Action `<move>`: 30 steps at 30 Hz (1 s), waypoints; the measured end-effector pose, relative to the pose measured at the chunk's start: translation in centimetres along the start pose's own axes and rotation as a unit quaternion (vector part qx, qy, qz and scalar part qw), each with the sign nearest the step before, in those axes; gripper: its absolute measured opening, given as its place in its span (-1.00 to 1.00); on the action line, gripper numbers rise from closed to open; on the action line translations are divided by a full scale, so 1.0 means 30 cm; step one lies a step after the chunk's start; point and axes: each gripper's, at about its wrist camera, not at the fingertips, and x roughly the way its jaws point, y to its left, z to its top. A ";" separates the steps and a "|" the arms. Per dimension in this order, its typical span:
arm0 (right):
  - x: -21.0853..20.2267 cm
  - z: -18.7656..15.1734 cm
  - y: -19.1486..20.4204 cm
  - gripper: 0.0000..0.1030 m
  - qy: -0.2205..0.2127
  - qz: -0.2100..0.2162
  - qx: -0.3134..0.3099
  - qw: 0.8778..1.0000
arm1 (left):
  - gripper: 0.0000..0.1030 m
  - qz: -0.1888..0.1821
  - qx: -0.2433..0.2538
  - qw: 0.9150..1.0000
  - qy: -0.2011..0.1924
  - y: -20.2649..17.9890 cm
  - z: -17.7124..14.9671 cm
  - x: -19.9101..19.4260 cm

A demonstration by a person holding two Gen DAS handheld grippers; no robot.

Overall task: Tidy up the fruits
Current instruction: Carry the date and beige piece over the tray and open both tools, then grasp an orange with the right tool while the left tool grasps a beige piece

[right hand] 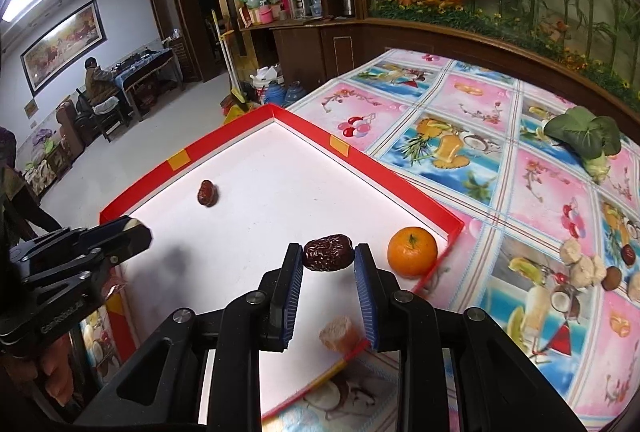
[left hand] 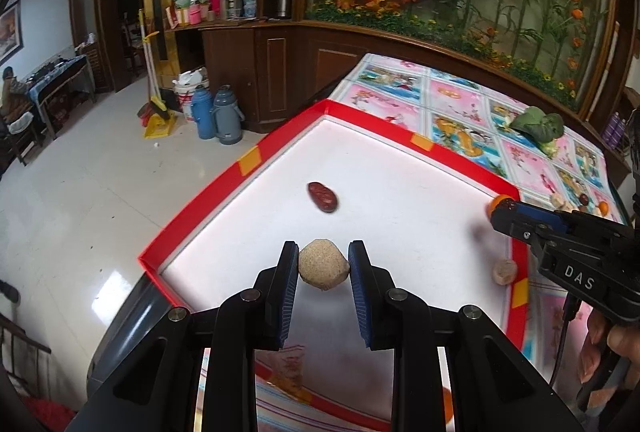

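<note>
The red-rimmed tray (right hand: 404,187) at the middle of the frame holds one red date (right hand: 207,193), a tangerine (right hand: 412,252) and a pale piece (right hand: 340,334). The left hand-held gripper (left hand: 323,262) clamps a beige round fruit (left hand: 323,268); the right hand-held gripper (right hand: 328,256) clamps another date (right hand: 328,252), both above the tray.
</note>
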 end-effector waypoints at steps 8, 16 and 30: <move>-0.038 -0.019 -0.056 0.02 -0.015 0.004 0.015 1.000 | 0.43 0.038 -0.031 0.998 -0.034 0.018 0.010 -0.023; -0.327 -0.151 -0.384 0.71 -0.072 -0.072 0.129 0.986 | 0.98 0.022 -0.059 0.996 -0.070 -0.091 -0.002 -0.059; -0.491 -0.452 -0.992 0.75 -0.041 -0.216 0.279 0.935 | 0.98 -0.122 0.127 0.984 -0.034 -0.654 -0.093 -0.016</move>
